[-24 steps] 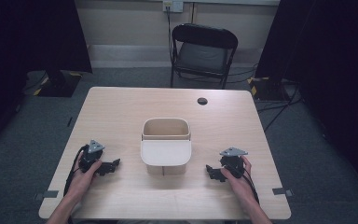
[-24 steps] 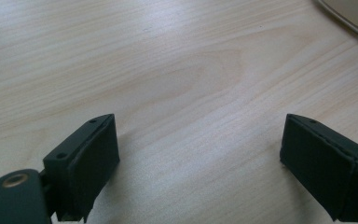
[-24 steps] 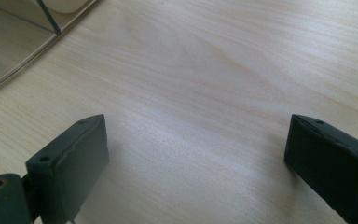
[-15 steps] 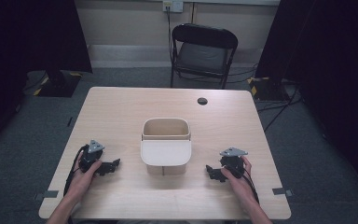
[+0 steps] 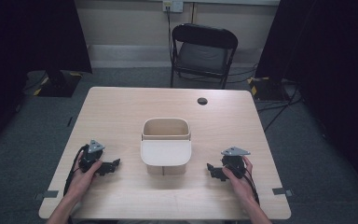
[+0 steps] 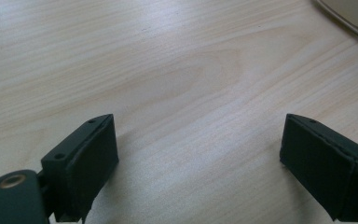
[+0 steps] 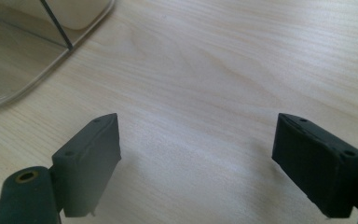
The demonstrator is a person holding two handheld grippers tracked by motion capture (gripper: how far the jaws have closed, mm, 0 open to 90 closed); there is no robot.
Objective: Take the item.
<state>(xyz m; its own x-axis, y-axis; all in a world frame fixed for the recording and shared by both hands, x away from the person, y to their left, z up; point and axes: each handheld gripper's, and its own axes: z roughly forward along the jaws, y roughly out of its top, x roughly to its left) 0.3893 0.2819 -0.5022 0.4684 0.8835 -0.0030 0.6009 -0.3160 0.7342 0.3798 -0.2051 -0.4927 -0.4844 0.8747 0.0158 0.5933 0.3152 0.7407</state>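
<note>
Now we are resting the left gripper (image 5: 114, 164) on the table (image 5: 121, 112) left of the beige container (image 5: 166, 146), jaws spread wide over bare wood. Right of the container, we are holding the right gripper (image 5: 210, 169) likewise spread, gripping nothing.

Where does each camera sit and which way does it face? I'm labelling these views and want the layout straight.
High view: above the person's side, looking forward and down at the table, the bin, a chair; both forearms, the left gripper and the right gripper show.
Left gripper view: rides the left gripper, facing the tabletop; its black fingers show, spread.
Right gripper view: rides the right gripper, facing the tabletop; its fingers spread.
Shared: both gripper views catch the bin's edge.
</note>
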